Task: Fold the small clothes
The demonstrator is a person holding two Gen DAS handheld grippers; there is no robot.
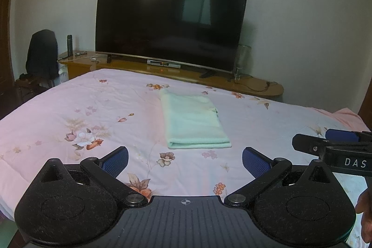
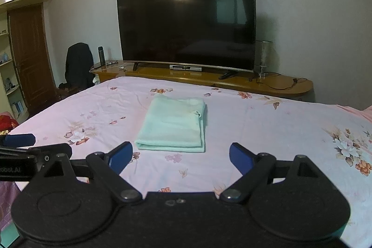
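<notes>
Mint-green cloth (image 1: 194,119) (image 2: 173,126) is seen folded into a flat rectangle, laid near the middle of the pink floral bedspread (image 1: 81,108) (image 2: 279,131), its folded edge toward the cameras. Nothing is touching it. Left gripper (image 1: 185,160) is held short of the cloth, jaws spread wide, nothing between the blue pads. Right gripper (image 2: 181,156) is likewise held wide open and empty, side by side with the left. Beyond the bed, a dark television (image 1: 171,20) (image 2: 187,20) is noted on a wooden cabinet (image 1: 255,85) (image 2: 279,83)
</notes>
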